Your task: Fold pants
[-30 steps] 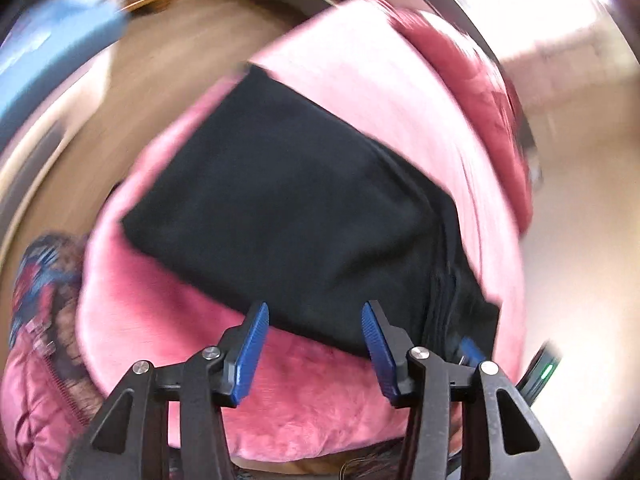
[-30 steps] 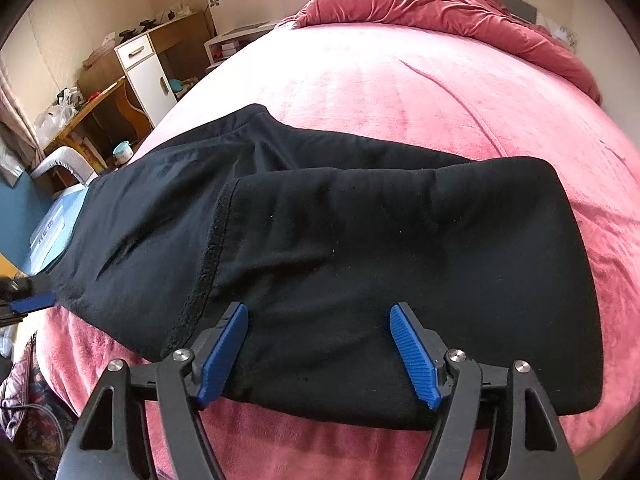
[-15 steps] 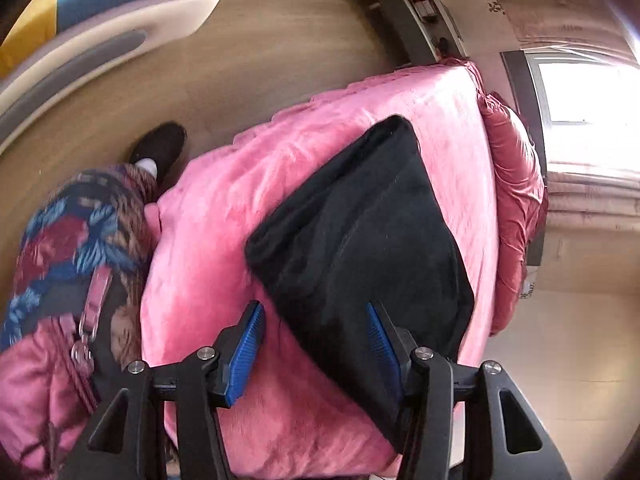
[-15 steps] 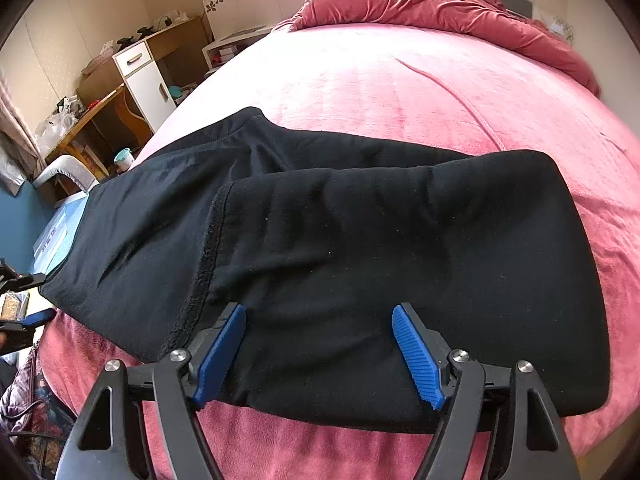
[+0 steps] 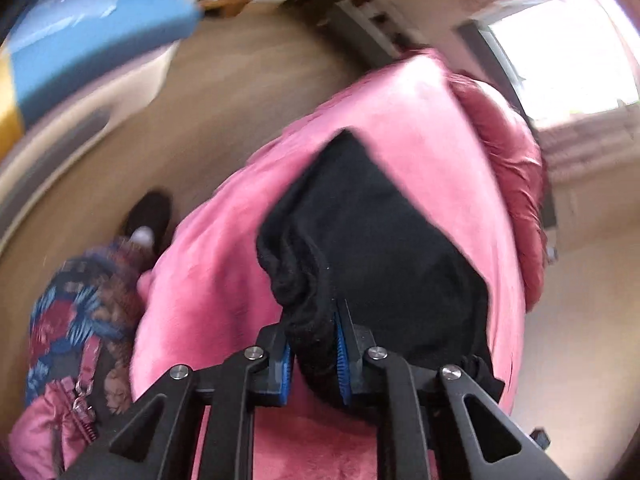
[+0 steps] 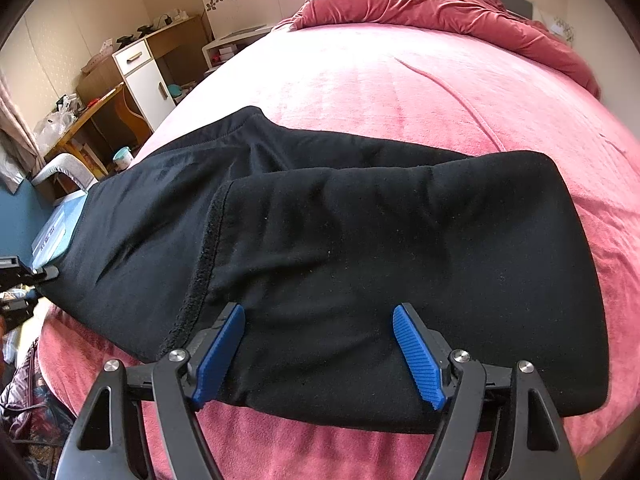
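Black pants [image 6: 320,248] lie partly folded across the near end of a pink bed [image 6: 400,88], one layer doubled over the other. My right gripper [image 6: 318,354] is open, its blue pads hovering over the pants' near edge, empty. My left gripper [image 5: 312,354] is shut on a bunched end of the pants [image 5: 380,248] at the bed's corner; the cloth puckers between its blue pads. The left gripper also shows at the far left of the right wrist view [image 6: 24,276], at the pants' left end.
A dark red duvet [image 6: 440,4] is heaped at the head of the bed. A desk and white cabinet [image 6: 140,76] stand left of the bed. A patterned bag [image 5: 76,332] and a shoe [image 5: 148,216] lie on the wooden floor by the bed corner.
My left gripper has gone from open and apart from the pants to shut on their bunched end. The right gripper has stayed open over the near edge.
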